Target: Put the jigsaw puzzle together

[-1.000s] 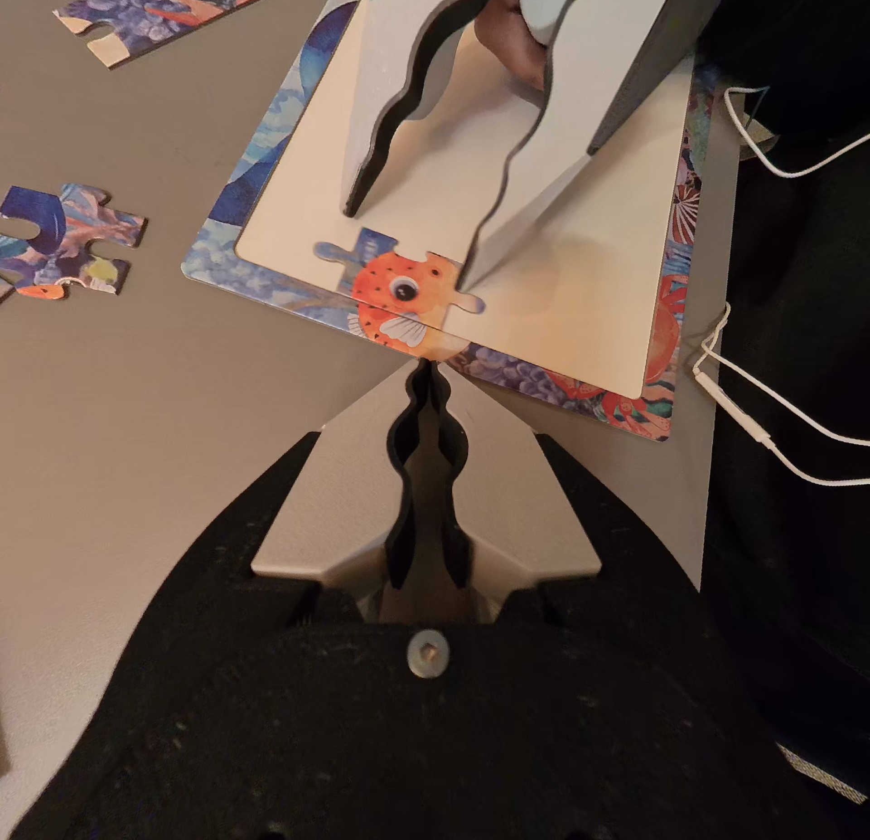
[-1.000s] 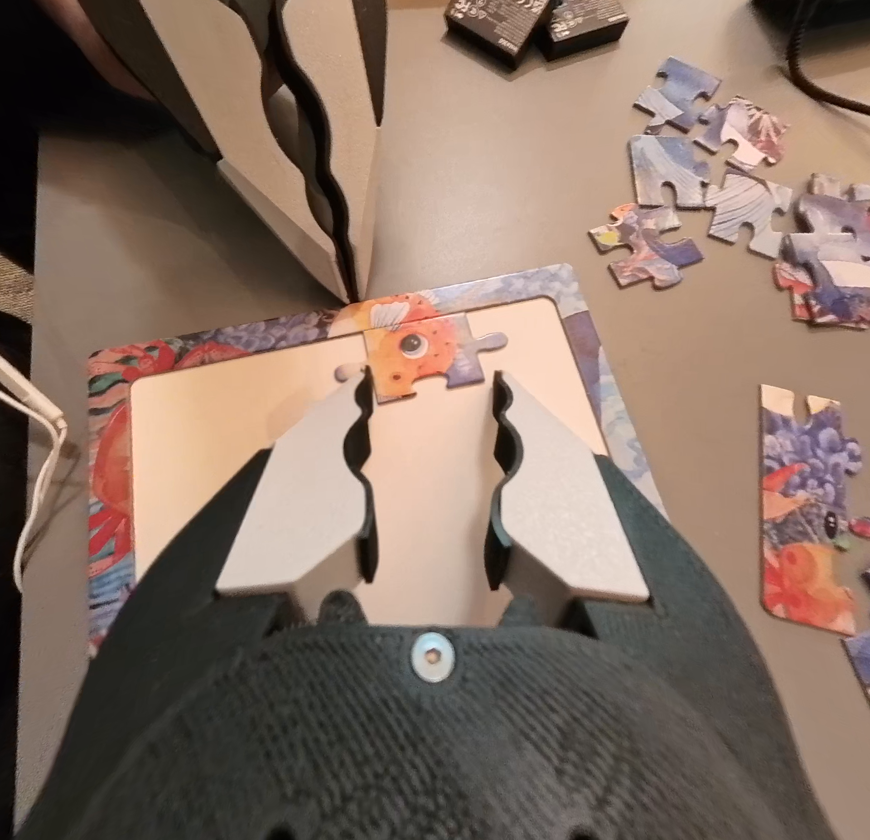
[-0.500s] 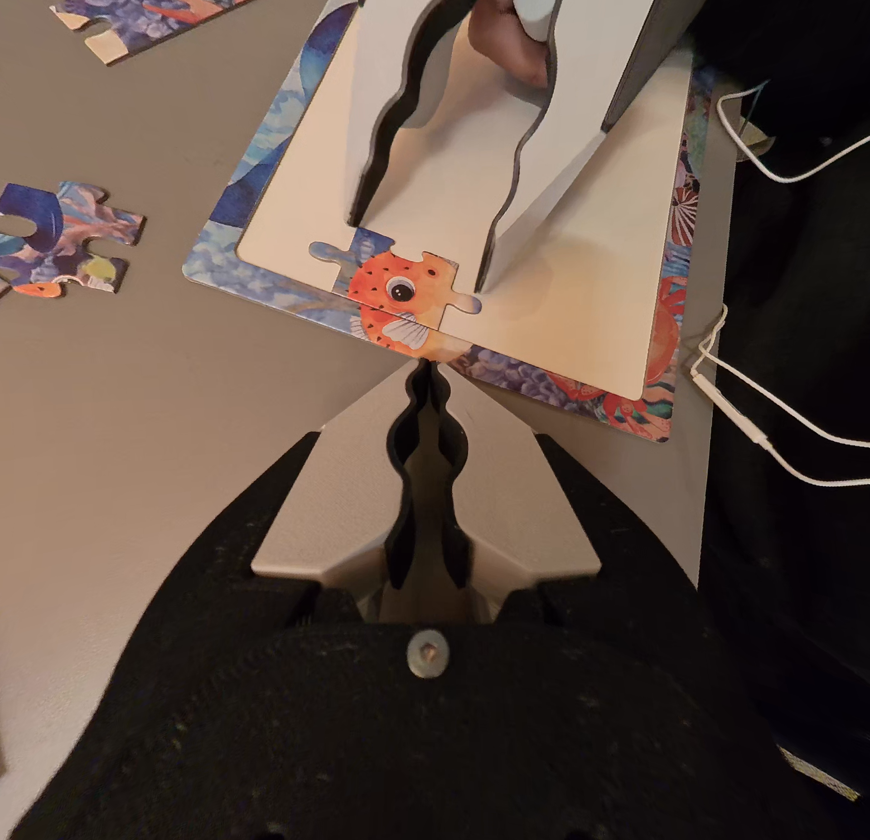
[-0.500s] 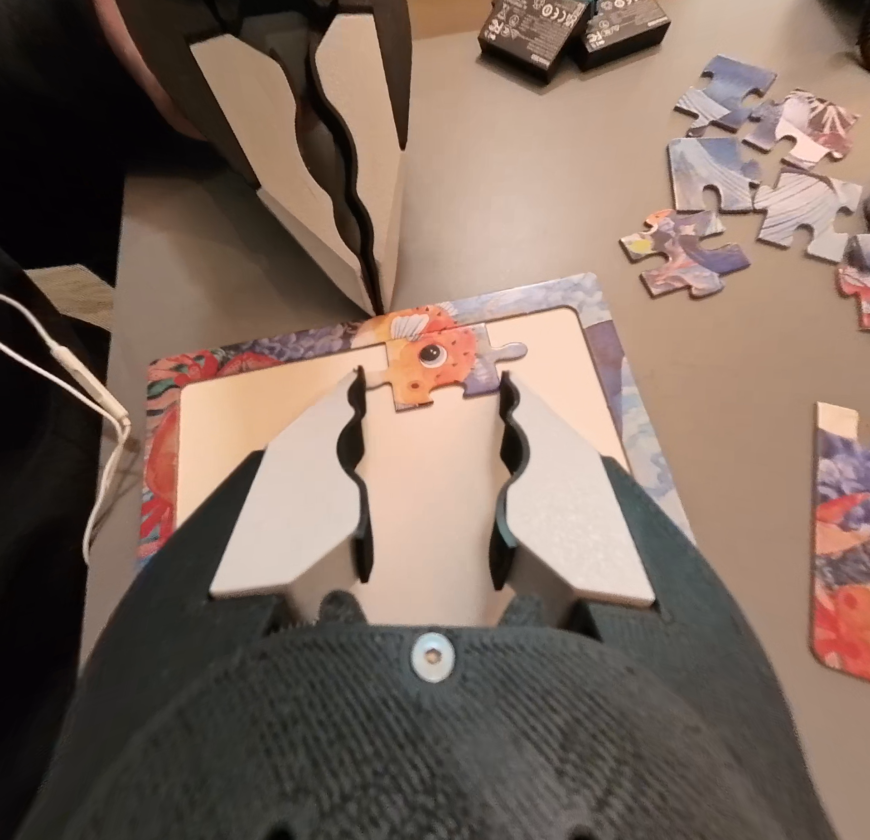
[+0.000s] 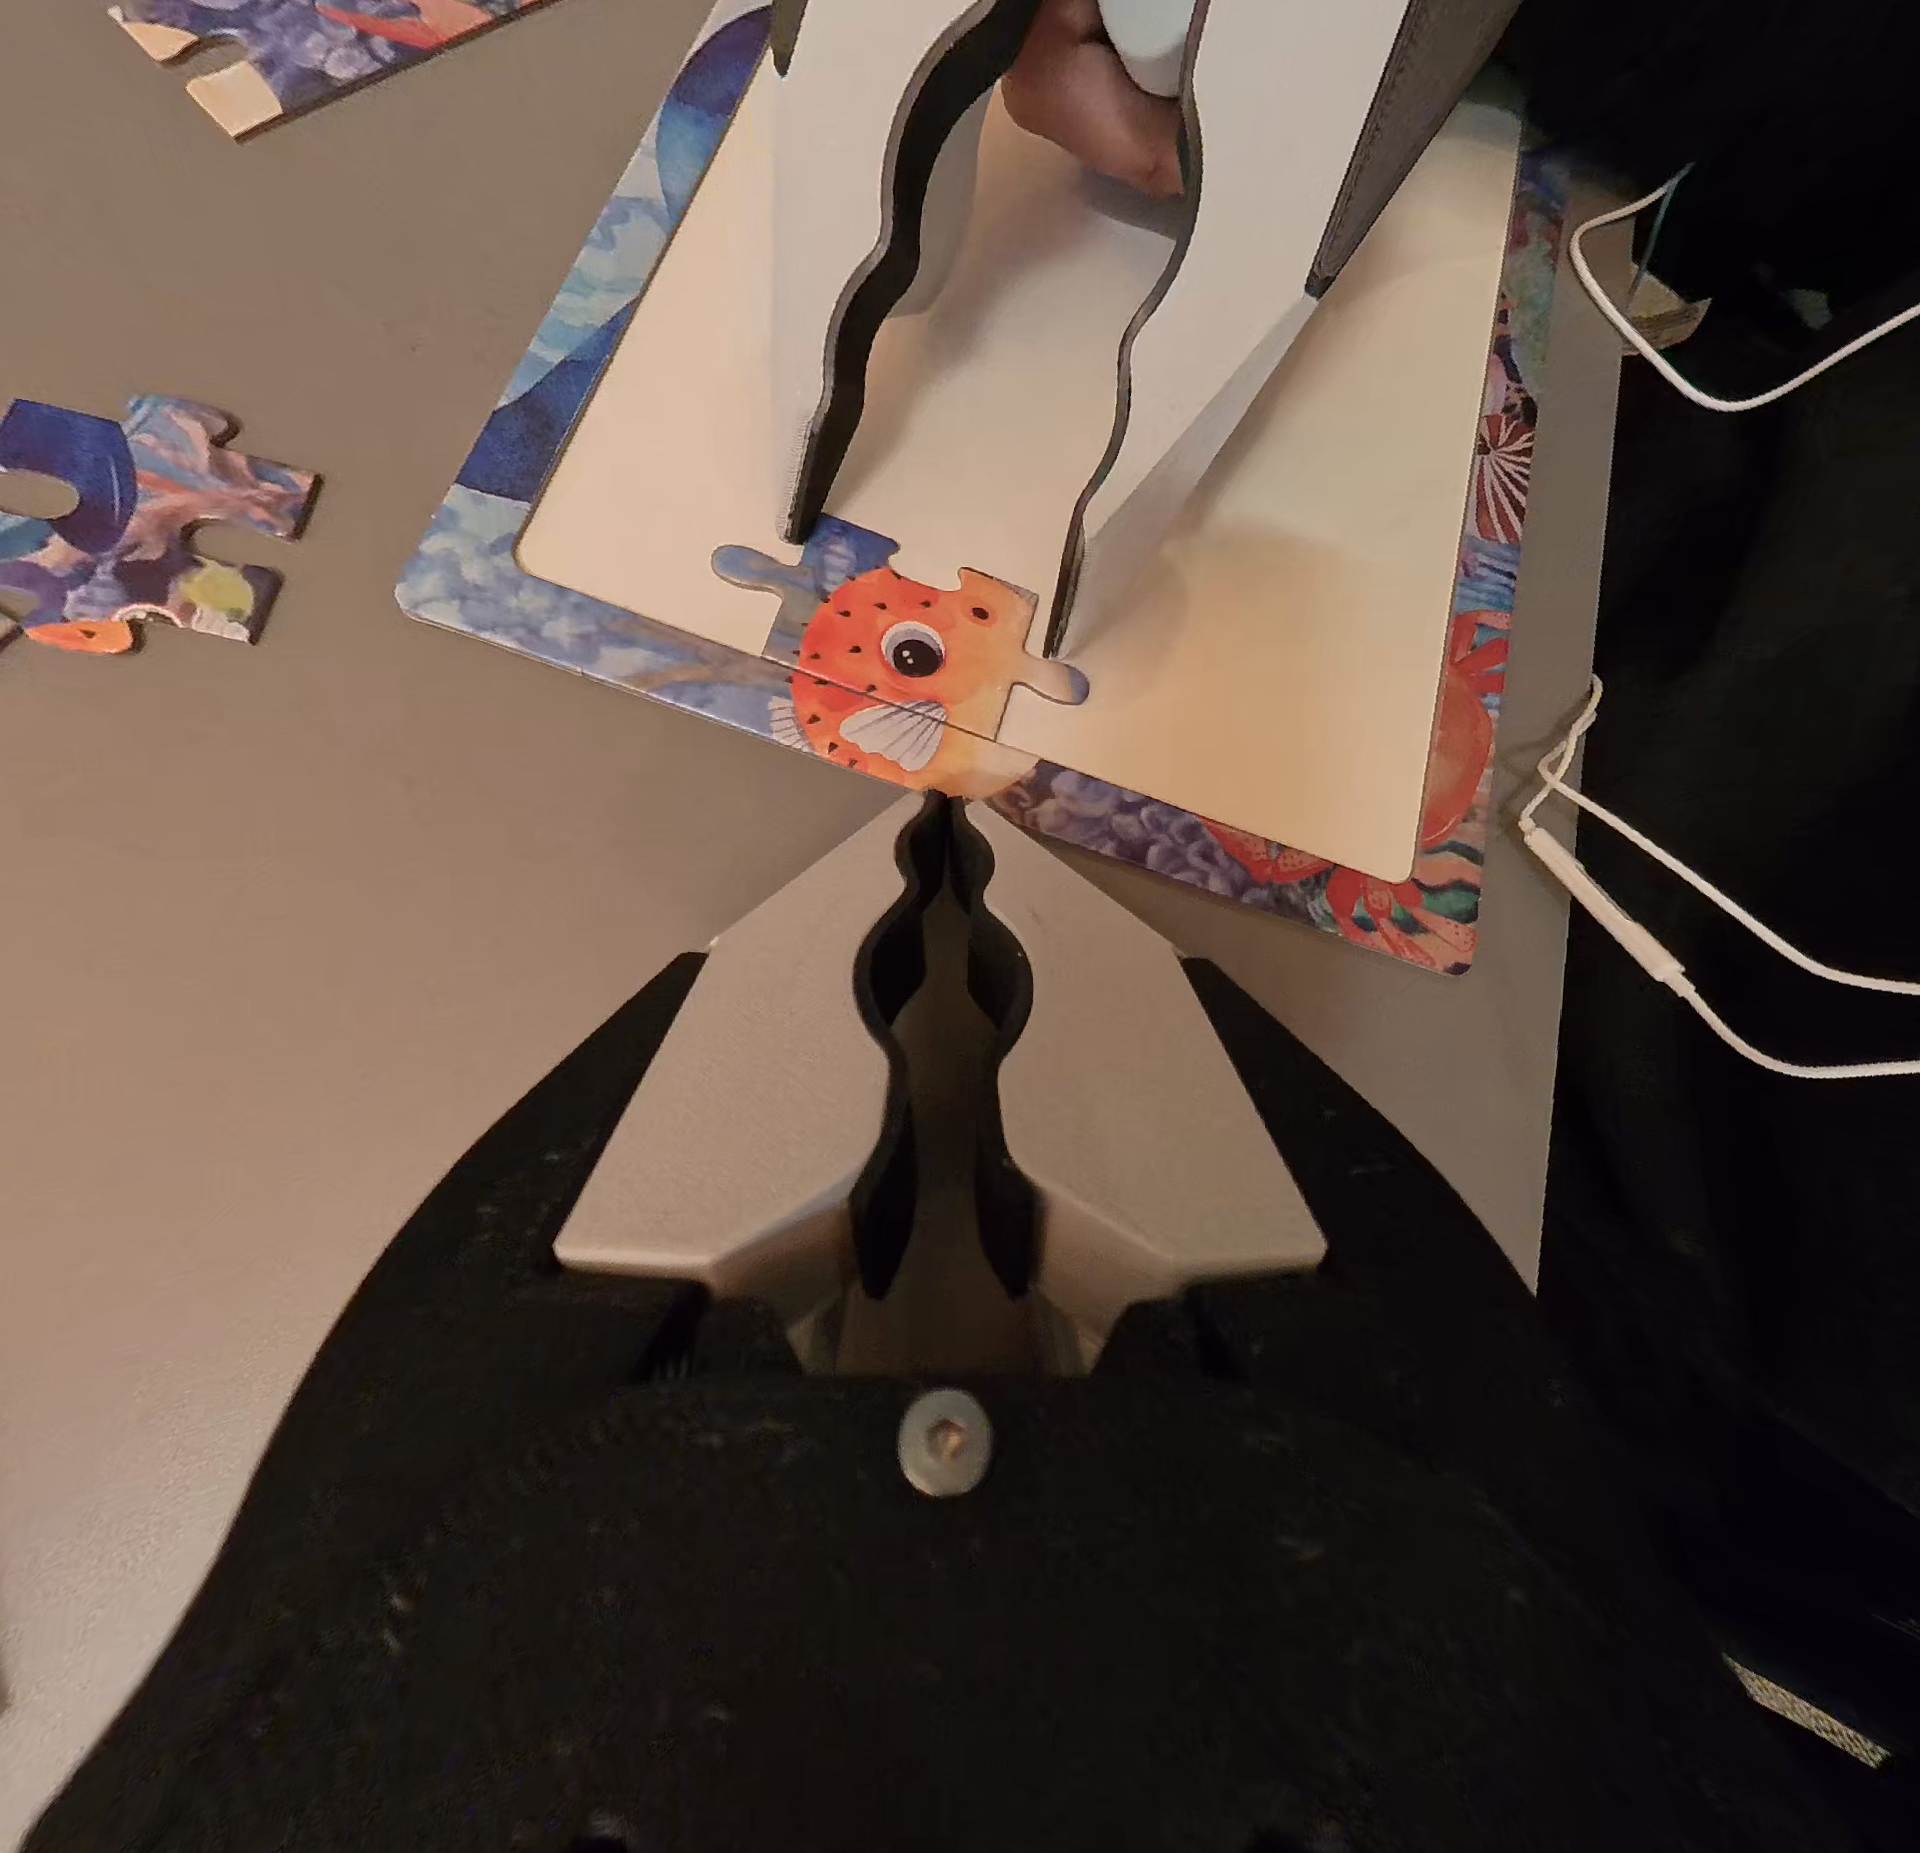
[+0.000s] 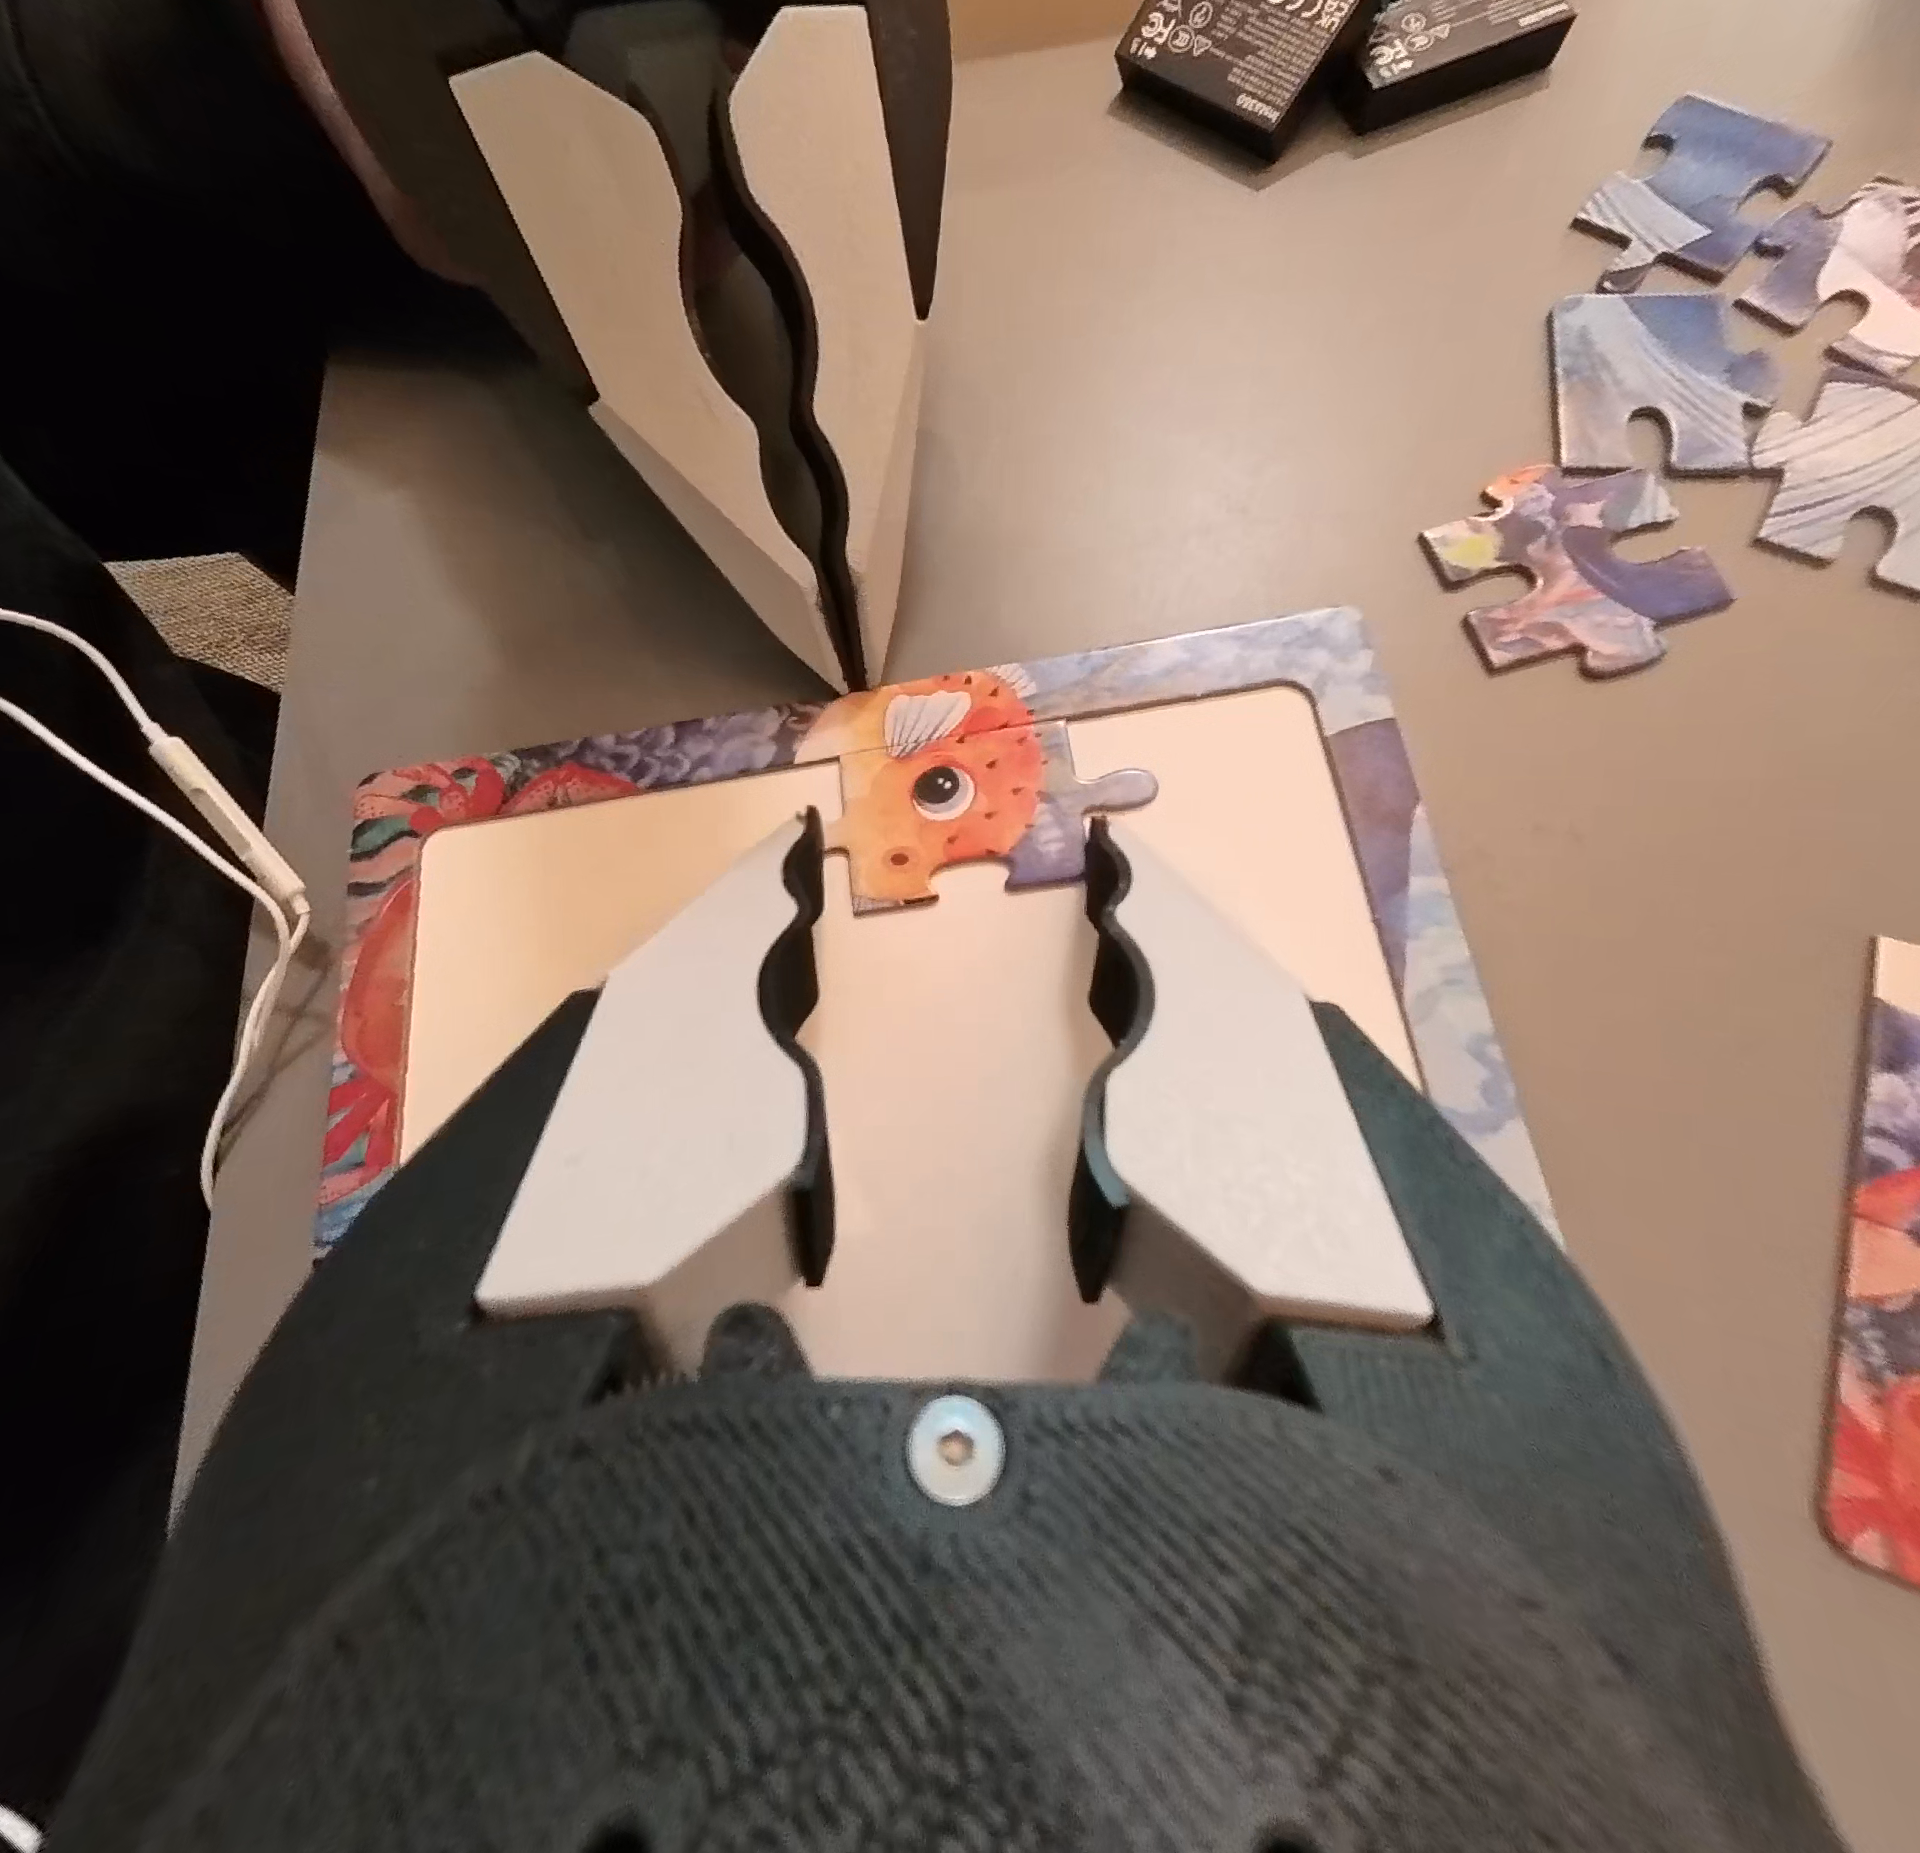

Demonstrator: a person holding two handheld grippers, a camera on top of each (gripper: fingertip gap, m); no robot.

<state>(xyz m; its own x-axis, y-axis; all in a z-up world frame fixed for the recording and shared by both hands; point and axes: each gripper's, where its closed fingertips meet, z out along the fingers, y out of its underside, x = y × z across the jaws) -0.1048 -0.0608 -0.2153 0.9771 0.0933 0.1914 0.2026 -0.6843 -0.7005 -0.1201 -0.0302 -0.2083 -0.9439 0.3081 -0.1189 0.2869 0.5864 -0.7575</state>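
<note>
Beside puzzle tray (image 6: 1371,764), loose pieces (image 6: 1579,567), 2 black batteries (image 6: 1340,27), white cable (image 5: 1714,930)

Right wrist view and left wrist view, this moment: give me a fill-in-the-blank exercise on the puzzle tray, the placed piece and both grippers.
1. The only piece in the puzzle tray shows an orange ____.
2. The right gripper has its jaws ____.
3. The left gripper, jaws shut, has its tips at the tray's ____.
4. The fish piece lies against the tray's ____, not in its middle.

Missing words: fish; open; edge; border
</note>
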